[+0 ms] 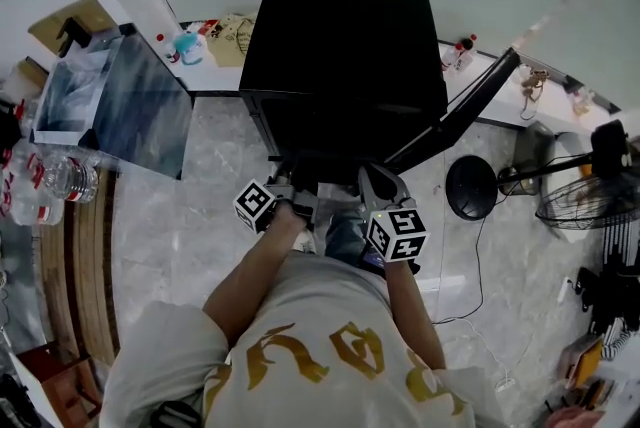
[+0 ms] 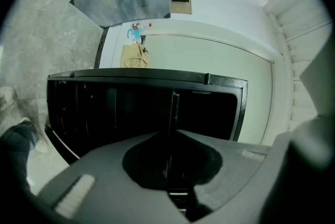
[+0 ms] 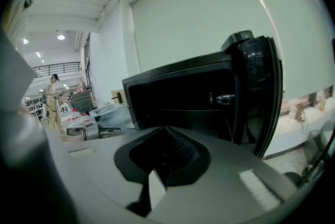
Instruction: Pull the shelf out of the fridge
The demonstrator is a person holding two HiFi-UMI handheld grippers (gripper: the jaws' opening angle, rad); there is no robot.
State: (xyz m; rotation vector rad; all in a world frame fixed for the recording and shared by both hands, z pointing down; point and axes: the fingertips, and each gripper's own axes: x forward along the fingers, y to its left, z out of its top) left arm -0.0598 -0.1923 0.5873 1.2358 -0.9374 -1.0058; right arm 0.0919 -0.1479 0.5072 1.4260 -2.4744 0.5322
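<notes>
Head view: black box-shaped fridge (image 1: 340, 36), glossy door (image 1: 462, 108) open at right; interior hidden from above. Left claw (image 1: 293, 188) and right claw (image 1: 378, 178) at fridge front, tips obscured.
Left gripper view: left claw clamped on thin flat shelf (image 2: 172, 108), seen edge-on; rest of shelf lost in dark cavity.
Right gripper view: right claw clenched, grey jaws together.

The fridge (image 1: 340, 41) is showing black, the floor (image 1: 215, 181) grey-veined marble, the shirt (image 1: 320, 311) gold lettering on off-white; the left marker cube (image 1: 256, 203) and right marker cube (image 1: 397, 234) are wearing black-and-white squares
</notes>
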